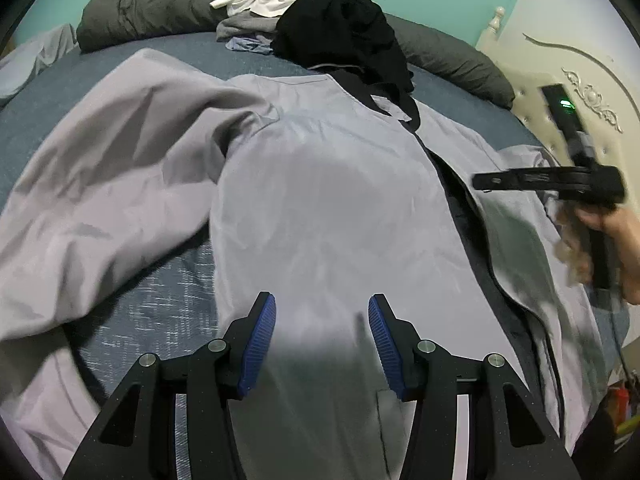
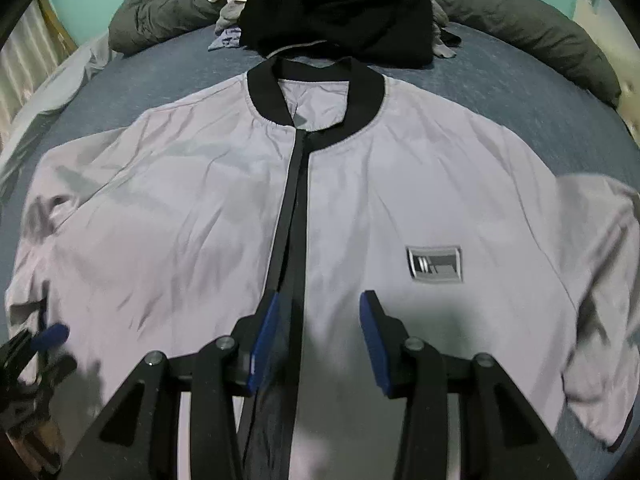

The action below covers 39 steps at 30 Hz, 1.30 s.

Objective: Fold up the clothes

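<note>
A light grey bomber jacket with a black collar, a black zipper strip and a chest patch lies front up, spread flat on a blue bed. In the left wrist view the jacket fills the middle, its left sleeve lying out to the left. My left gripper is open and empty just above the jacket's left front panel. My right gripper is open and empty above the lower front, next to the zipper. The right gripper also shows in the left wrist view, held over the jacket's right side.
A pile of black, white and grey clothes lies at the head of the bed past the collar. A dark grey duvet runs along the back. The blue bedsheet is bare to the left. A cream headboard stands at the right.
</note>
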Motion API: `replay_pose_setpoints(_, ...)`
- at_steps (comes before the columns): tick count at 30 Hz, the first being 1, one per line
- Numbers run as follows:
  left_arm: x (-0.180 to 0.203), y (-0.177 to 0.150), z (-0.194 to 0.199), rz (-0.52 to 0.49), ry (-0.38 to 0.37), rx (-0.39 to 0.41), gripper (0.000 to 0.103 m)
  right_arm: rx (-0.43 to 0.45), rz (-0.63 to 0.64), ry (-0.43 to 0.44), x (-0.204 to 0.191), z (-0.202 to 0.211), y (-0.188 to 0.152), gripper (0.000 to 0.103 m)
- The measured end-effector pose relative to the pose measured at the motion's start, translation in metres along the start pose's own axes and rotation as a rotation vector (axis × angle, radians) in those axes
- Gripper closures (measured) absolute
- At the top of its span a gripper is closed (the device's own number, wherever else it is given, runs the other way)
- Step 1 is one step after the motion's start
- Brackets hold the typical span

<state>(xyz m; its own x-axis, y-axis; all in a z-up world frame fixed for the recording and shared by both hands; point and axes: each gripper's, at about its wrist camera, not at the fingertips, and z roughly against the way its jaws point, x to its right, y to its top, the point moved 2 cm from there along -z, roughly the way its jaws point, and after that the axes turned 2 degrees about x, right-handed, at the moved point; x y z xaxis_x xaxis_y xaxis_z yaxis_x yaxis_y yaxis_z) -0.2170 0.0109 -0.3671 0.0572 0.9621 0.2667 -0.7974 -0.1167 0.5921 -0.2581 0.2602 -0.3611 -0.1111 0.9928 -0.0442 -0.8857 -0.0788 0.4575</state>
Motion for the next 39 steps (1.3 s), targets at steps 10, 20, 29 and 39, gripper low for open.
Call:
replay_pose_setpoints(10, 0.006, 0.003, -0.006, 0.000, -0.030, -0.003, 0.050, -0.033, 0.093, -0.159, -0.009, -0.046, 0.016, 0.061)
replay_pose_setpoints(20, 0.002, -0.006, -0.008, 0.008, -0.038, -0.017, 0.050, 0.062, -0.066, -0.031, 0.027, -0.030, 0.025, 0.099)
replay_pose_setpoints(29, 0.006, -0.005, -0.010, 0.000, -0.042, -0.017, 0.050, 0.199, -0.161, 0.088, 0.043, 0.016, 0.044, 0.099)
replay_pose_setpoints(39, 0.004, -0.005, -0.008, 0.017, -0.051, -0.016, 0.050, 0.038, -0.135, -0.005, 0.021, -0.038, 0.047, 0.099)
